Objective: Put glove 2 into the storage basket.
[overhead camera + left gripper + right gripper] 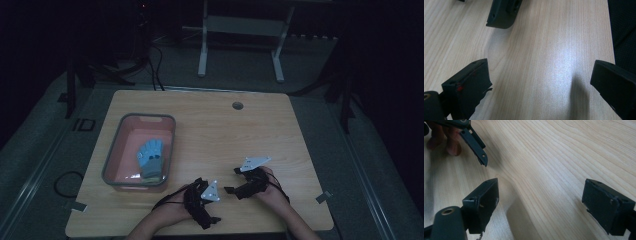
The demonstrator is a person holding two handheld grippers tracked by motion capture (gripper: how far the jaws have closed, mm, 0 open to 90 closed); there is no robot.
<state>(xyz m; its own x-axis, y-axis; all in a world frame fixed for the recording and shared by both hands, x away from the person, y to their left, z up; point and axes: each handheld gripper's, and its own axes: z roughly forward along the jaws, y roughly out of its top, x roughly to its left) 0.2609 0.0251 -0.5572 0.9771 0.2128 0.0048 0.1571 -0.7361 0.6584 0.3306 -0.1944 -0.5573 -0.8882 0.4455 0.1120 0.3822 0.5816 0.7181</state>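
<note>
While both hands rest low near the surface's (210,125) front edge, left tool (539,82) and right tool (540,205) face each other, jaws spread, gripping nothing; the blue glove (151,159) lies in the pink bin (116,150) off left, likely parked for pickup.

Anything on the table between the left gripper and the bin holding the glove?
No. In the high view, bare wood separates the left gripper from the bin; the blue glove lies inside it.

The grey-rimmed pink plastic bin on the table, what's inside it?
One light blue knitted glove with a grey cuff lies in the pink bin, toward its right wall. Whatever sits under the glove is covered.
</note>
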